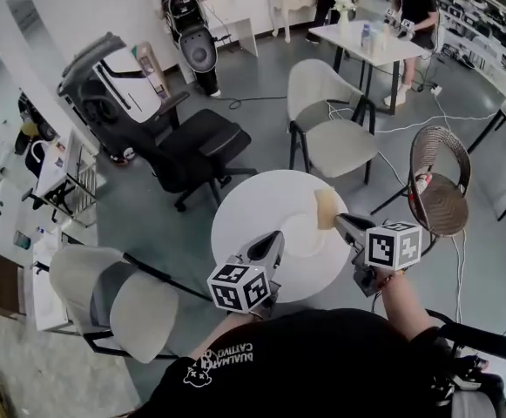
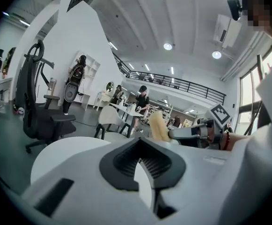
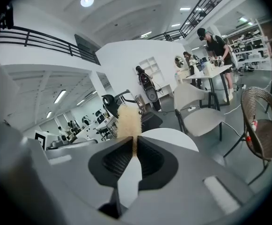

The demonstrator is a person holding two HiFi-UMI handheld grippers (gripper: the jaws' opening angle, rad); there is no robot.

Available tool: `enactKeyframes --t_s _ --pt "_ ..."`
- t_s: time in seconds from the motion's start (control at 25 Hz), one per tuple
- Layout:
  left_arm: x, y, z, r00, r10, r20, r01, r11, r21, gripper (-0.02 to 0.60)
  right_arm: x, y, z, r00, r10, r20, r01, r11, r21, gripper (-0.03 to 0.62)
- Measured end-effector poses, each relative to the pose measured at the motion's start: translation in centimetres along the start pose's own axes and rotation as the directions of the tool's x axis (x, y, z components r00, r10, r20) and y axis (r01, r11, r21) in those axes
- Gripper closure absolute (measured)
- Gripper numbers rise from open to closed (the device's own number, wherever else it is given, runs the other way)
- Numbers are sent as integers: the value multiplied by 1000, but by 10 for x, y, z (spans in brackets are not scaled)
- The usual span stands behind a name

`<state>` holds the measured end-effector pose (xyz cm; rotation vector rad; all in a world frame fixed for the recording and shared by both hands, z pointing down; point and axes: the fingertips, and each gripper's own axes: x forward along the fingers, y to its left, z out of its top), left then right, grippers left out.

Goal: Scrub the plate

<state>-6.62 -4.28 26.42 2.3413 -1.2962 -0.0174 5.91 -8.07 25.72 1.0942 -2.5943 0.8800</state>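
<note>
The grey floor [image 1: 261,138] of an open workroom fills the head view. At centre frame I hold the white plate [image 1: 270,225] in mid-air, my left gripper [image 1: 268,249] clamped shut on its lower rim, I judge to keep the face steady for scrubbing. My right gripper [image 1: 340,223], at the plate's right edge, is closed tight on a yellowish sponge [image 1: 325,209], whose free end seems to touch the upper-right rim.

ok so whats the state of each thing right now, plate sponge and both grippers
round white plate: held in the air, gripped at its near rim
pale yellow sponge: clamped, at the plate's right edge
left gripper: shut on the plate
right gripper: shut on the sponge
</note>
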Motion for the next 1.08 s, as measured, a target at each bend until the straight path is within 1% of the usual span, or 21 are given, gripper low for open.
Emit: enactKeyframes --t_s 0.12,0.44,0.72,1.08 --pt "-17 -5 -3 1000 -23 -5 23 1000 6 583 -12 14 -11 1000 -29 3 29 999 -13 561" --pt "-68 -13 -23 997 -70 -18 71 997 24 583 -35 61 -58 998 -67 22 67 998 -19 560" --pt "-88 -26 -30 994 -101 -47 102 994 33 583 -55 76 -74 994 -97 38 97 995 12 560" --pt "-111 -33 -39 992 -119 -33 120 992 27 583 -69 94 -95 992 -125 34 125 992 -2 560"
